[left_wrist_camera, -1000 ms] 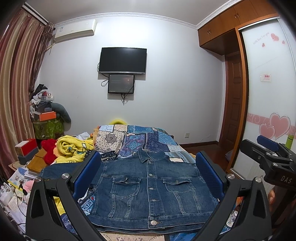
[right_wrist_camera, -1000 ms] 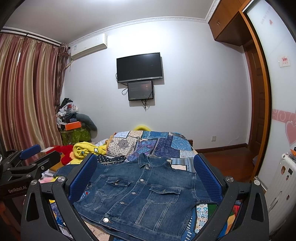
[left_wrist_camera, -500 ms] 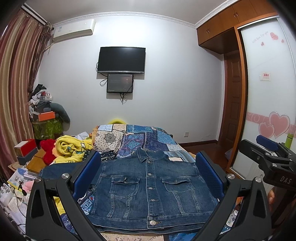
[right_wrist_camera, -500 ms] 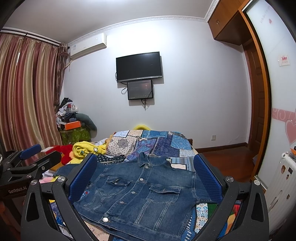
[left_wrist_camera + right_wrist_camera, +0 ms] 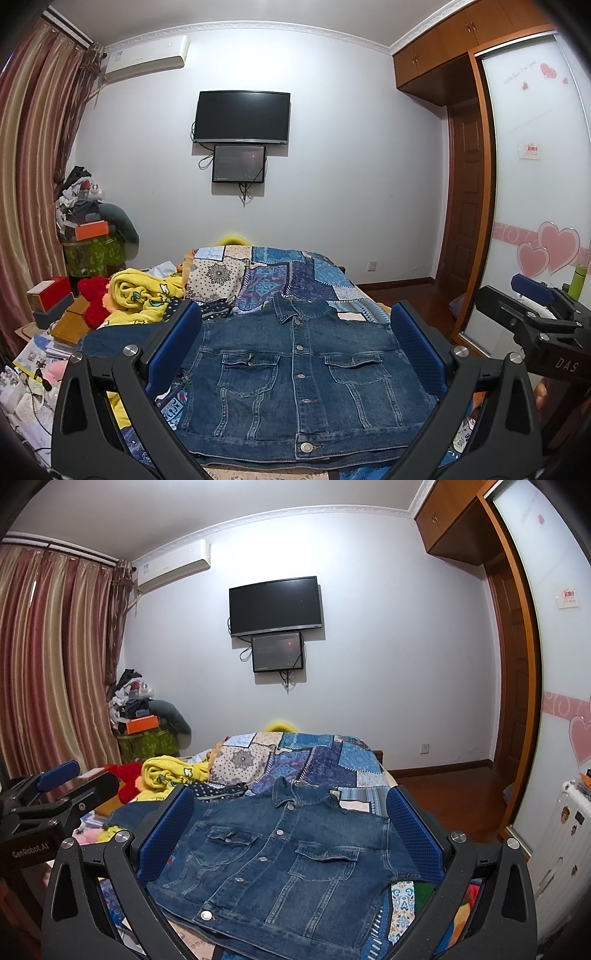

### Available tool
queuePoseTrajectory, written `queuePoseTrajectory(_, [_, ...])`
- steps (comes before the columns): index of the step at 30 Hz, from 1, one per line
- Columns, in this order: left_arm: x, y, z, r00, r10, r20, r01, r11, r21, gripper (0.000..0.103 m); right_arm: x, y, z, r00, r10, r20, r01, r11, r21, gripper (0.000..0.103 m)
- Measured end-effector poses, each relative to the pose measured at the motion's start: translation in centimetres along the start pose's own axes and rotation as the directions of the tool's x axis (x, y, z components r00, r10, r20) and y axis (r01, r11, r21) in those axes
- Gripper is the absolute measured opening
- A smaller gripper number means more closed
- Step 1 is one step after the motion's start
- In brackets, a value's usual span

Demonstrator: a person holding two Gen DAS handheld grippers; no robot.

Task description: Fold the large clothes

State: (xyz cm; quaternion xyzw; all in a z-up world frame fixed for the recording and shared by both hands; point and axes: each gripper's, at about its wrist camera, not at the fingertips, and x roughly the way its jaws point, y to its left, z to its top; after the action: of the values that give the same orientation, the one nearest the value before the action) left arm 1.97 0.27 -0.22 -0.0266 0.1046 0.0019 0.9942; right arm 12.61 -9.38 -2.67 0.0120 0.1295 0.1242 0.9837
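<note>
The denim jacket (image 5: 295, 373) lies flat and buttoned, front up, collar toward the far wall, on the bed (image 5: 295, 273) with its patchwork quilt. A yellow blanket (image 5: 144, 295) is bunched at its left. A television (image 5: 242, 116) hangs on the white wall. The left hand-held gripper (image 5: 295, 350) and the right hand-held gripper (image 5: 290, 834) both hover above with fingers spread apart, holding nothing.

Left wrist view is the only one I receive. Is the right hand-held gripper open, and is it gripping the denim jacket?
Observer: The right hand-held gripper is open. Its blue pads stand wide apart over the denim jacket and clamp nothing.
Operator: Thank you. What stands to the right of the bed, behind that gripper in my view?
Observer: A white ribbed unit with stickers stands there, beside the sliding door.
</note>
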Motion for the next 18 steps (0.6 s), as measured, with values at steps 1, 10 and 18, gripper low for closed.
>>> queuePoseTrajectory(1, [0.1,0.0,0.0,1.000,0.001,-0.001,-0.001,1.000,0.001,0.103,0.2,0.1,0.0,1.000,-0.003,-0.004,0.003,1.000,-0.001,0.103])
queuePoseTrajectory(10, [2.4,1.4,0.1,0.999,0.016,-0.030,-0.016,1.000,-0.010,0.103,2.2,0.0,-0.1,0.999,-0.006,-0.042,0.006,1.000,-0.003,0.103])
queuePoseTrajectory(18, [6.9,4.1,-0.9,0.993,0.061,-0.100,-0.064,0.997,-0.029,0.103,6.0,0.4,-1.2,0.992,-0.010,-0.126,0.008,1.000,-0.014,0.103])
